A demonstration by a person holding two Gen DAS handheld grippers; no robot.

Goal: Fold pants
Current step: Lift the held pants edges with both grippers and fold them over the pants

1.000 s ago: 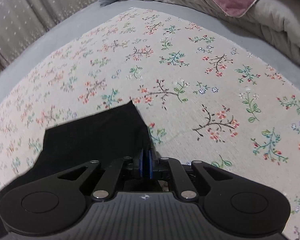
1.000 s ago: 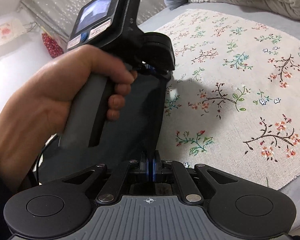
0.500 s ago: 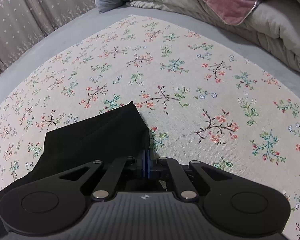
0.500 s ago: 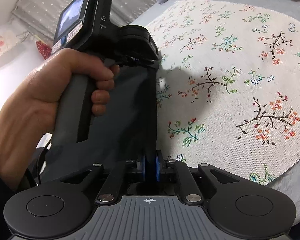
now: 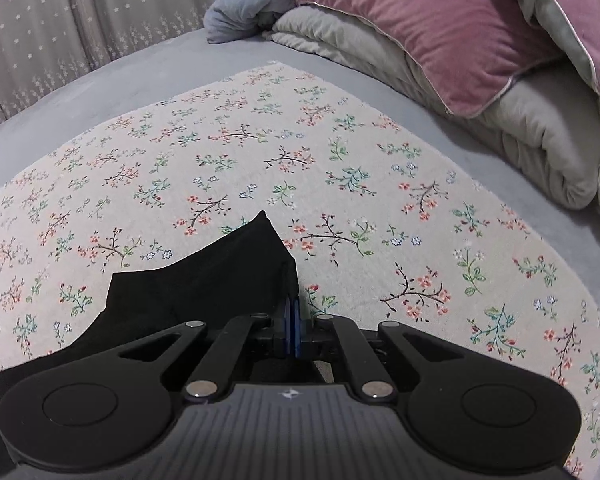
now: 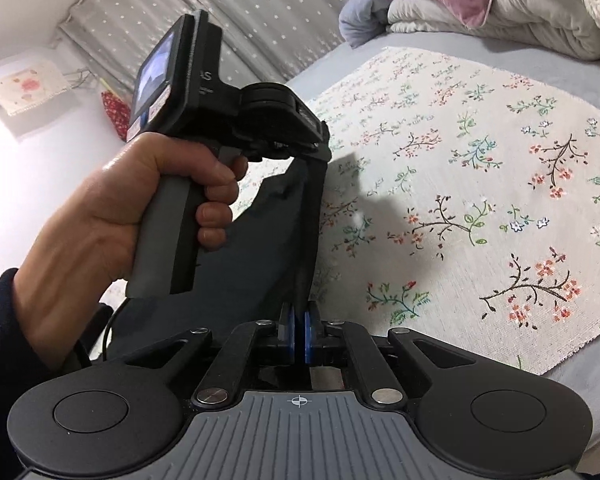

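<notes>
The black pants (image 5: 204, 284) hang from both grippers above a floral cloth (image 5: 340, 168) spread on a grey bed. My left gripper (image 5: 292, 326) is shut on one edge of the pants. My right gripper (image 6: 299, 334) is shut on the same edge further along; the dark fabric (image 6: 272, 248) runs taut from it up to the left gripper (image 6: 322, 140), held in a hand at upper left of the right wrist view. The lower part of the pants is hidden behind the gripper bodies.
A pile of grey bedding (image 5: 520, 132), a pink pillow (image 5: 432, 28) and a blue-grey blanket (image 5: 252, 12) lies at the bed's far end. A starred curtain (image 5: 60, 28) hangs at the back left. The floral cloth's front edge (image 6: 560, 360) lies on the grey sheet.
Both grippers have risen and tilted up, lifting the pants edge. More of the bedding pile and curtain is in view. Both stay shut on the fabric.
</notes>
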